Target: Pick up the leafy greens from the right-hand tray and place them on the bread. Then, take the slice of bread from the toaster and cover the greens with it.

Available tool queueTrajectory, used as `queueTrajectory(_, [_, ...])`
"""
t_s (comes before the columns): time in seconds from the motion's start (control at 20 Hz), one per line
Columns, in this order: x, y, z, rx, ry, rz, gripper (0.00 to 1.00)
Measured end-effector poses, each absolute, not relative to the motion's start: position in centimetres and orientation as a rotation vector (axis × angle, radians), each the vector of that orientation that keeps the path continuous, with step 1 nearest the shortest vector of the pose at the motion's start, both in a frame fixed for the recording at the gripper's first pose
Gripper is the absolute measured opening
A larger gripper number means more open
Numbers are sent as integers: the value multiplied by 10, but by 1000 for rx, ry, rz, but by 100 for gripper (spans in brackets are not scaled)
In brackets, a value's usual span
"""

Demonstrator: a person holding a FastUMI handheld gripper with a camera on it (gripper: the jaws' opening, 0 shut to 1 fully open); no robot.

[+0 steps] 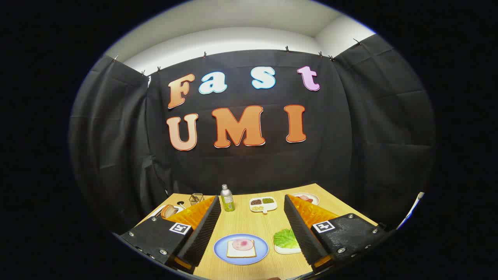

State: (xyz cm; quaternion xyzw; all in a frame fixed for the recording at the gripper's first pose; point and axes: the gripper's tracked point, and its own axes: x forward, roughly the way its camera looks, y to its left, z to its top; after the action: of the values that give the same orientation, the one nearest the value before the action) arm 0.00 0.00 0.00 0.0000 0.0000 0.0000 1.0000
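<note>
The gripper [252, 233] hangs above the table's near edge, jaws wide apart and empty. The greens [286, 238] lie on their tray [287, 250] beside the bread [241, 248]. Best to drop low and pinch the leaf's middle.

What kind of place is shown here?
Probably a staged recording booth for a kitchen task: a wooden table before a black cloth wall, with bread on a blue plate. The gripper is open.

The gripper [253, 229] is hovering above the wooden table [249, 223], its fingers standing wide apart with nothing between them. Between the fingers a blue plate [220, 249] is carrying bread [241, 249] topped with ham, and leafy greens [285, 238] are lying on a white tray [286, 250] just beside the right finger. Beyond sit a bottle [227, 198] and a divided dish [263, 204].
</note>
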Motion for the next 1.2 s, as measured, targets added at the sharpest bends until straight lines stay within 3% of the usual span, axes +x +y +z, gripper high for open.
queueTrajectory(1.2, [22,-33,-22,-15,19,-27,98])
